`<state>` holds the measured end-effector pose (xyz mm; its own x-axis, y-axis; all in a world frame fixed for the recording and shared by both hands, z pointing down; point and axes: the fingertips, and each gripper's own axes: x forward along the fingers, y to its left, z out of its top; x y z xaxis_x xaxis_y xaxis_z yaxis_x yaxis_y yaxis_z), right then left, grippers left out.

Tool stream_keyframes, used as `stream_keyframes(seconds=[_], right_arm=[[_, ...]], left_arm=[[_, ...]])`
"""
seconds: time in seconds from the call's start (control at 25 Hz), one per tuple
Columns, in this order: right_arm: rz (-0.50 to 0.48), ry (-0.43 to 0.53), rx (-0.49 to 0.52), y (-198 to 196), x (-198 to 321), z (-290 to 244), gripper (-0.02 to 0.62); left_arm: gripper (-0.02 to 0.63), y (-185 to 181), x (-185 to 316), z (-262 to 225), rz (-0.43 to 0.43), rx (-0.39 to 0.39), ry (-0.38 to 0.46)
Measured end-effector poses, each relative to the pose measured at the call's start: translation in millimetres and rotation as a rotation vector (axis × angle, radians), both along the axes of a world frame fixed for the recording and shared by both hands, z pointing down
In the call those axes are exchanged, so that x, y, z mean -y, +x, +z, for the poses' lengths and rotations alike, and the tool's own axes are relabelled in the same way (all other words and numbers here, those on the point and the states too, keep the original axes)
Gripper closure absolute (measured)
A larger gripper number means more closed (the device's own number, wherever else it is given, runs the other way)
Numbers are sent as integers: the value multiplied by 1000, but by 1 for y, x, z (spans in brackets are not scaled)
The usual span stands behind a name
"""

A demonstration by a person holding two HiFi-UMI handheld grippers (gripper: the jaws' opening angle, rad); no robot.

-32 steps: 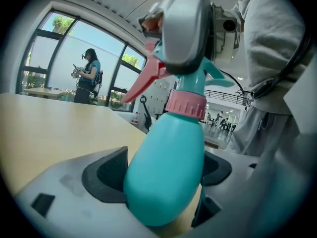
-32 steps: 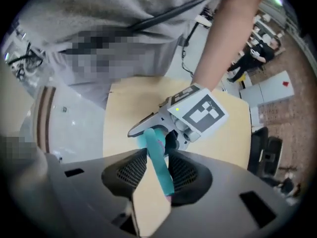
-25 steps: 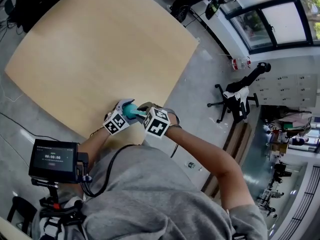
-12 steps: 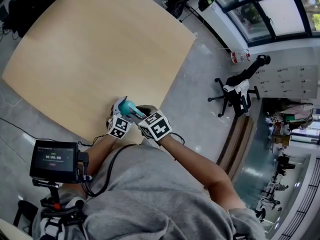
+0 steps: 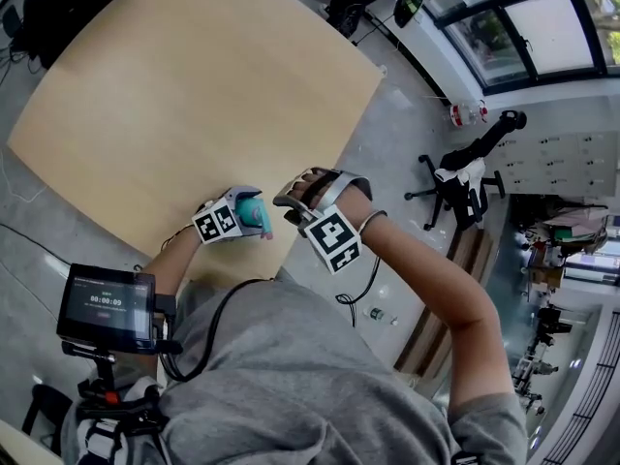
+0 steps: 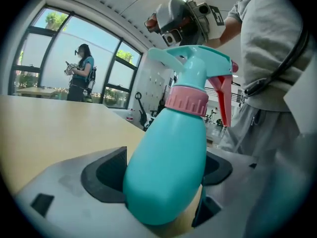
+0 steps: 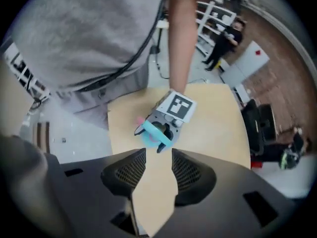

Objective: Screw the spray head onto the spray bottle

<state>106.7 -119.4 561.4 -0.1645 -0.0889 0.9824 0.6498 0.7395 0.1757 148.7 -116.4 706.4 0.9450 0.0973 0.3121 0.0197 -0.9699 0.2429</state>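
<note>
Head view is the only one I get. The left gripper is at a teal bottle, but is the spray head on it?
Observer: Yes. The left gripper view shows the spray head on the bottle, with a pink collar at the neck.
Operator: Does the left gripper really grip the bottle?
Observer: Yes, the left gripper has its pads pressed on the bottle's sides.
Operator: Is the right gripper empty?
Observer: Yes. In its own view the right gripper has nothing between the jaws, only the table behind them. The jaws have just been opening.
</note>
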Motion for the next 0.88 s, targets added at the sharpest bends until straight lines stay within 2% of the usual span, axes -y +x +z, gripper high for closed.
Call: stream_keyframes(seconds=[0.08,0.2,0.32,0.48,0.56,0.64,0.76,0.88], right_arm=[[-129,4,-28,-6,-7,16,449],[-244,6,-45,-11,-11,38,449],[-297,9,-57,-14,-9,55,449],[-312,-27,-81,-18,-10,66,449],[-267,-65,-77,-18,-10,65,449],[-179,-107,-75,-18,-9,64,451],[75,-162,-114,-18,-8,65,460],[328,-193,-109,-15,-7,65,462]], left_arm=[[221,0,0,1,21,4,0],[220,2,1,1,27,4,-1],[219,3,1,1,32,5,-2],[219,3,-1,1,42,4,-6],[218,4,-1,0,42,2,-5],[218,4,-2,-1,45,1,-1],[215,3,-2,-2,27,-6,11],[215,4,1,-3,-49,-22,21]])
